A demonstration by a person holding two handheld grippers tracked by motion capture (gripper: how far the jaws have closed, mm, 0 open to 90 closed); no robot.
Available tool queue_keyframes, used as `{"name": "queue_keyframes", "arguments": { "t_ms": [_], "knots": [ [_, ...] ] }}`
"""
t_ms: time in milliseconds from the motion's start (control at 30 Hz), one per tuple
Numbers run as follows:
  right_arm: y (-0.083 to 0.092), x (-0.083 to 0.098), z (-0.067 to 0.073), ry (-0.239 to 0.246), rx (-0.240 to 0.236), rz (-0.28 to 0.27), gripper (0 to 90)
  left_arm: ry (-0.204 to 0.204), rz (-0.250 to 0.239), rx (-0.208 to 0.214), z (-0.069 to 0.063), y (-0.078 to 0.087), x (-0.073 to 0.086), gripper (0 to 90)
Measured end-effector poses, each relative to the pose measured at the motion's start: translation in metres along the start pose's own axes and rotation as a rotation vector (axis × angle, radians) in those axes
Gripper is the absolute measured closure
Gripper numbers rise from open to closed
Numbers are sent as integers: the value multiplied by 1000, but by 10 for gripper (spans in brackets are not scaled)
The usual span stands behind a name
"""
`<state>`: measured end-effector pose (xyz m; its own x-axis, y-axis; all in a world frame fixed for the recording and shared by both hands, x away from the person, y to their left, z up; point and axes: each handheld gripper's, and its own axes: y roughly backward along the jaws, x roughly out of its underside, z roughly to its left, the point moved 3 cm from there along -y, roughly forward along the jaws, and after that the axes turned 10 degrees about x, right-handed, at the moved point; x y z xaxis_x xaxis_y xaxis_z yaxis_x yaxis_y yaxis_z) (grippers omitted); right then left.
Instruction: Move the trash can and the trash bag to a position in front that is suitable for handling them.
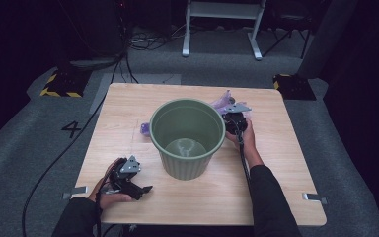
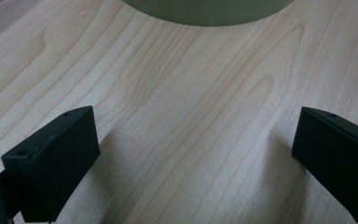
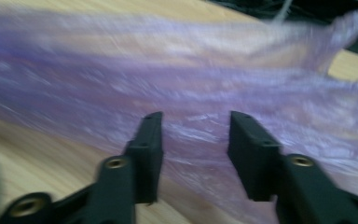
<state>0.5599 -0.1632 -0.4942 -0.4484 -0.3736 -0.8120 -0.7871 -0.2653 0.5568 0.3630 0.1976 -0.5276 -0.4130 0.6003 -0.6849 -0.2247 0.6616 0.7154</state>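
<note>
A light wooden square table carries a sage-green ribbed plastic bin, round and open at the top, standing upright near the table's middle. Behind it and to its right lies a thin, translucent purple plastic bag, crumpled flat on the wood at the far side; a small piece of the same purple film also peeks out at the bin's left side.

The right gripper sits just right of the bin's rim, at the edge of the bag, held by a hand in a dark sleeve. In the right gripper view its two black jaws stand partly apart with the purple film spread in and beyond the gap. That picture is blurred, and the pads do not seem to press the film, so the jaws are part-way apart, not pinching.

The left gripper rests low on the near left part of the table, well apart from the bag and near the bin's foot. In the left gripper view its jaws are spread wide over bare wood, with the bin's green base at the far edge.
</note>
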Motion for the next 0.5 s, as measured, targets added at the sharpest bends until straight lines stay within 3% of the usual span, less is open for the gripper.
{"name": "queue_keyframes", "arguments": {
  "t_ms": [67,100,233,300,500],
  "knots": [
    [-6,5,-1,-16,-3,18,842,0,0,0,0,0,0,2],
    [-6,7,-1,-26,-6,21,894,1,0,1,0,0,0,2],
    [-3,9,-6,-52,-8,18,900,0,0,0,0,0,0,2],
    [2,10,-10,-52,9,10,900,2,0,-1,0,0,0,2],
    [16,19,-16,-37,-4,5,900,10,-1,-11,-1,-1,-1,0]
  ]
}}
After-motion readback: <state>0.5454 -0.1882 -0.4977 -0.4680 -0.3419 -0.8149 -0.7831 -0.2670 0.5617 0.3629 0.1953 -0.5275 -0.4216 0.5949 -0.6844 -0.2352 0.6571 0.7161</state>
